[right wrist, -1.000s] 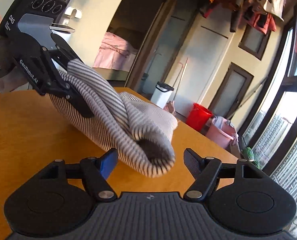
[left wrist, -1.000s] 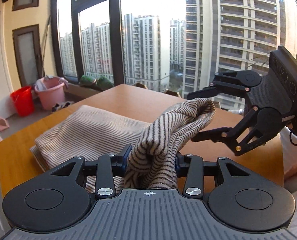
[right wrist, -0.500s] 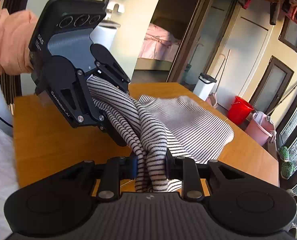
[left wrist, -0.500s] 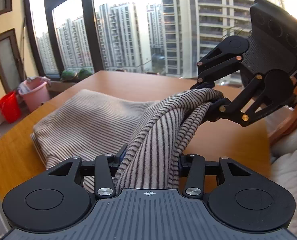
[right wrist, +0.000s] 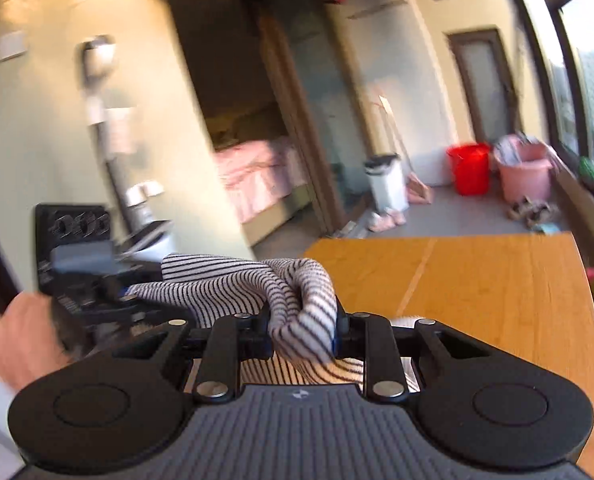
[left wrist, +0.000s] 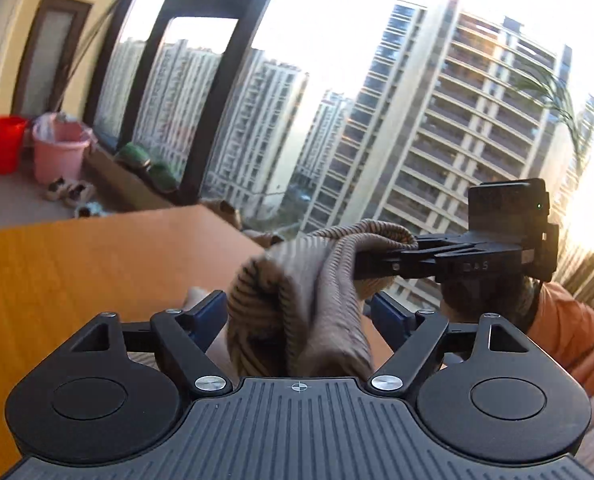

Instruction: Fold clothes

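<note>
My right gripper (right wrist: 301, 330) clamps the striped cloth (right wrist: 297, 300), which stretches sideways to my left gripper (left wrist: 297, 316), whose fingers are spread around it.

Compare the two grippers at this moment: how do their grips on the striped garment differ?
The left gripper has its jaws spread wide, the striped garment lying loose between them; the right gripper is clamped tight on a bunched fold. Both are raised above the wooden table with the same garment between their fingers.

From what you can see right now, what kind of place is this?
Probably a high-rise flat. A bedroom with a pink bed opens behind the wooden table, red bucket and pink bucket stand near big windows facing apartment towers.
</note>
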`<state>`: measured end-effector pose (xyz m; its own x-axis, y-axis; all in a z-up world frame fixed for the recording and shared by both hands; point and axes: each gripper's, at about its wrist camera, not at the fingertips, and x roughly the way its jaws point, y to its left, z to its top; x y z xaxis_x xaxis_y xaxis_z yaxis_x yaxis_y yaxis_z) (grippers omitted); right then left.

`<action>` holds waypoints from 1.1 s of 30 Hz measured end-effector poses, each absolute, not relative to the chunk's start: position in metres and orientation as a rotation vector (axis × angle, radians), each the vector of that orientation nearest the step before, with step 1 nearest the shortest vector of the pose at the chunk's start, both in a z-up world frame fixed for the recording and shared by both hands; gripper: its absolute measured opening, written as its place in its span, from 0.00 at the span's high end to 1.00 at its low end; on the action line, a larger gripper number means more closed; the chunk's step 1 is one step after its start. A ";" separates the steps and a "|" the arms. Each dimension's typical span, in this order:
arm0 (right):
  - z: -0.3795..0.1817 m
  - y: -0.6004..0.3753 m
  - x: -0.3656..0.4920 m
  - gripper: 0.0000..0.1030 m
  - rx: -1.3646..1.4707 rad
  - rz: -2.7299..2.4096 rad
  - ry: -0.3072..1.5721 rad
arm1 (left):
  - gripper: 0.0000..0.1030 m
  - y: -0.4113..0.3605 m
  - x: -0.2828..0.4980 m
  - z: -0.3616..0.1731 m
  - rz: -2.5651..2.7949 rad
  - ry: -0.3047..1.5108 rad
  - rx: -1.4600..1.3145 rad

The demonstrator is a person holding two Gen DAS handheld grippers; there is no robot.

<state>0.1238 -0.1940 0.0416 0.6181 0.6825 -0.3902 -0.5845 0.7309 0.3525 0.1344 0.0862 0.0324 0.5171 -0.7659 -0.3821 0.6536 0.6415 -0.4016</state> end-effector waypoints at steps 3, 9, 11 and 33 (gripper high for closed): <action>0.009 -0.189 0.176 0.77 0.250 0.679 0.625 | 0.08 0.097 0.148 0.010 -0.812 0.642 -0.286; -0.033 -0.158 0.206 0.74 0.146 0.683 0.698 | 0.06 0.100 0.164 -0.011 -0.798 0.667 -0.314; -0.035 -0.154 0.211 0.69 0.141 0.683 0.697 | 0.16 0.099 0.164 -0.016 -0.763 0.670 -0.312; -0.044 -0.148 0.219 0.78 0.166 0.577 0.704 | 0.36 0.138 0.135 0.021 -0.365 0.552 -0.206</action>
<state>0.2190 -0.1485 -0.0440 0.6142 0.5527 -0.5633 -0.4442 0.8321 0.3321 0.1347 0.1377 0.0209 0.7899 -0.3910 -0.4724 0.2816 0.9156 -0.2870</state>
